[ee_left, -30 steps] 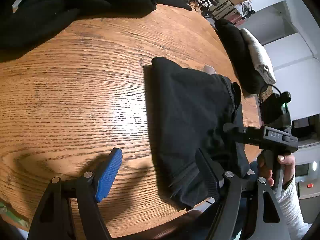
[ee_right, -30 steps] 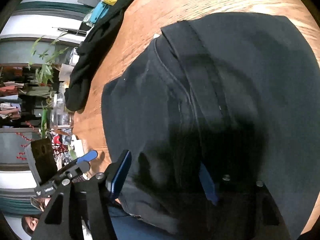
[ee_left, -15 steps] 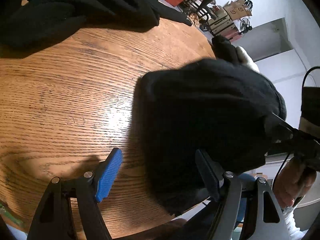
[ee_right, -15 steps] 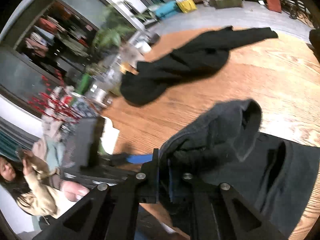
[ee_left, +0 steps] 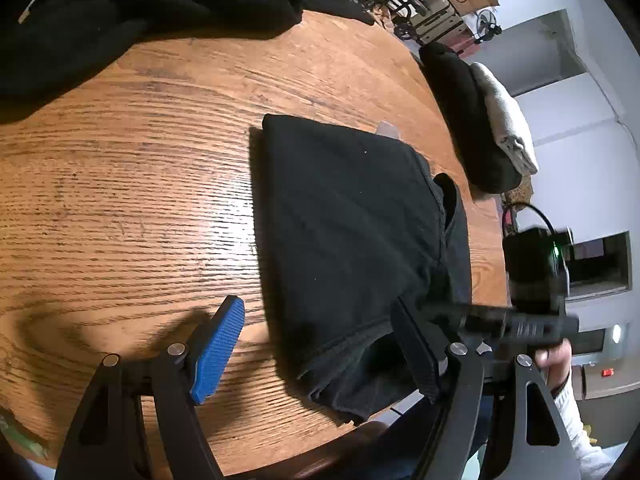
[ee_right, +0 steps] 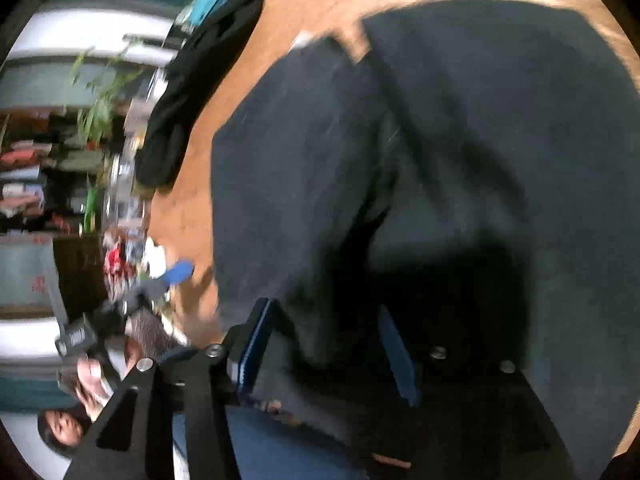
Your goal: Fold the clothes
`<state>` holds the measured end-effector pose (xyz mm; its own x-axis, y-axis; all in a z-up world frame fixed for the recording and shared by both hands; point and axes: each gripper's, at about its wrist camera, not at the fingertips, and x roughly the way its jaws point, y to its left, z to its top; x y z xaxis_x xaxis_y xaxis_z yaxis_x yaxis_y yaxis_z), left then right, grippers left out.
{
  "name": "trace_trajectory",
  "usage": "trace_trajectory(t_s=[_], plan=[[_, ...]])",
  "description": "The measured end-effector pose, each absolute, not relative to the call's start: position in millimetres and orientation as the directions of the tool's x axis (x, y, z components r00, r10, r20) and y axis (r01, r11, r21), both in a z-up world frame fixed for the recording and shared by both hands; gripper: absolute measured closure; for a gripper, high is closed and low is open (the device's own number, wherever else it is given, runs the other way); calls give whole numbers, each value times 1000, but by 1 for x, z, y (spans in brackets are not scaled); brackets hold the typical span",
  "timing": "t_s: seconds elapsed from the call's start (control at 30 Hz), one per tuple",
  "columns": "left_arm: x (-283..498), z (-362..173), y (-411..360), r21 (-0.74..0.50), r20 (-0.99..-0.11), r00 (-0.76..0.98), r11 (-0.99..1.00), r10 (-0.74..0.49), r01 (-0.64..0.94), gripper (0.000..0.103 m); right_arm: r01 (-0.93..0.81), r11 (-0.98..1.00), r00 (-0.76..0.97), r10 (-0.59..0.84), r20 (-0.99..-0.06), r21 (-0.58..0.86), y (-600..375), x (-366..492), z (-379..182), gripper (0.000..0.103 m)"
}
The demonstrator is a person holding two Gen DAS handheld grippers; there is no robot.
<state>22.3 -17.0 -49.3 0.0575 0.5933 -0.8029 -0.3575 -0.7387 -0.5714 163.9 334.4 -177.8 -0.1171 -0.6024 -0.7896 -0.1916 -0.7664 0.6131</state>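
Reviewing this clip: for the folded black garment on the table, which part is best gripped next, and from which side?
Probably the layered open edge at the near corner of the folded black garment, approached from the table's near rim. There the layers lift slightly, giving the jaws something to pinch; the far fold lies flat and closed.

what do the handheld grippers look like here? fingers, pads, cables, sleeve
Both are black two-finger frames with triangular cutouts and silver pivot bolts. The left gripper has blue textured pads; the right gripper has blue-edged pads too. In the left wrist view, the right unit's black body carries a green light and a black cable; the person's sleeve is white knit.
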Motion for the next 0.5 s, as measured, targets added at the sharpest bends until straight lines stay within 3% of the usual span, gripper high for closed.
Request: trace_trajectory(t_s=[0.03,0.07,0.1,0.23,0.43,0.47,0.5], plan=[[22,-50,-16,-568,-806,58,-742,589,-356,27,-171,-777,-103,-597,-796,605,327,167,-178,53],[22,-51,-16,-566,-808,58,-744,587,-355,27,-140,-789,-110,-587,-802,597,320,169,-177,83],[21,-51,-16,-568,-807,59,-744,588,-353,27,-105,-802,-142,-573,-807,588,313,170,-173,89],[22,-51,-21,-569,-807,60,-745,587,-348,27,-47,-806,-194,-573,-797,591,290,182,-156,90],[23,-54,-14,-561,-813,72,-745,577,-362,27,-122,-789,-161,-583,-796,602,301,188,-175,89],[24,-54,-14,-559,-815,75,-744,575,-367,27,-136,-777,-162,-595,-787,615,302,187,-176,81],[26,-54,-13,-556,-817,76,-744,572,-370,27,-148,-768,-163,-603,-781,623,304,187,-177,58]])
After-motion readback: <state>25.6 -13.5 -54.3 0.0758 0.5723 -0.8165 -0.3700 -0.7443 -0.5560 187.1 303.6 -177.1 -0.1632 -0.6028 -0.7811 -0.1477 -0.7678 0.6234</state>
